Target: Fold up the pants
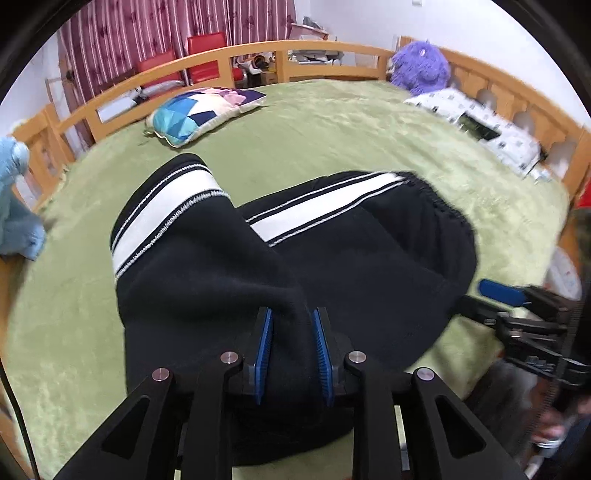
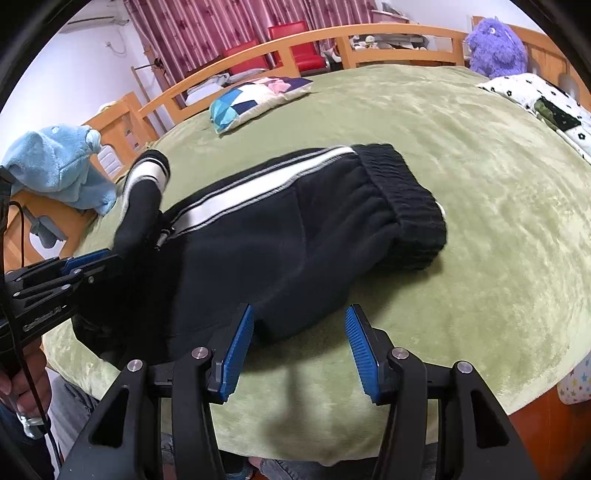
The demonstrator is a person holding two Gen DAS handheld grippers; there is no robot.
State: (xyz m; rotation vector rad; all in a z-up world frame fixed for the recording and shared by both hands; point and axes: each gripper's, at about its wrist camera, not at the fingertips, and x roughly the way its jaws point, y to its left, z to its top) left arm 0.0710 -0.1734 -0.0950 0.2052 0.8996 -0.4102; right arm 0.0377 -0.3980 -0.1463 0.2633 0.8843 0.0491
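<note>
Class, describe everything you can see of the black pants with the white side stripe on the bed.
The black fleece-like pants with the white side stripe lie partly folded on the green plush bedspread, ribbed elastic waistband at the right, one leg doubled over with its cuff raised. The left gripper pinches a bunch of the black cloth; the right gripper hovers open at the near edge.

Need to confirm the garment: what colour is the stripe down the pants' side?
White, edged with thin lines, on black pants; clearest in the right wrist view.

Bedroom at home, as I see it.
A wooden-railed bed [image 2: 258, 50] under a green blanket [image 2: 461, 221]; pillow [image 2: 258, 98], purple plush toy [image 2: 495, 46] on it, red curtains [image 2: 207, 33] behind.
</note>
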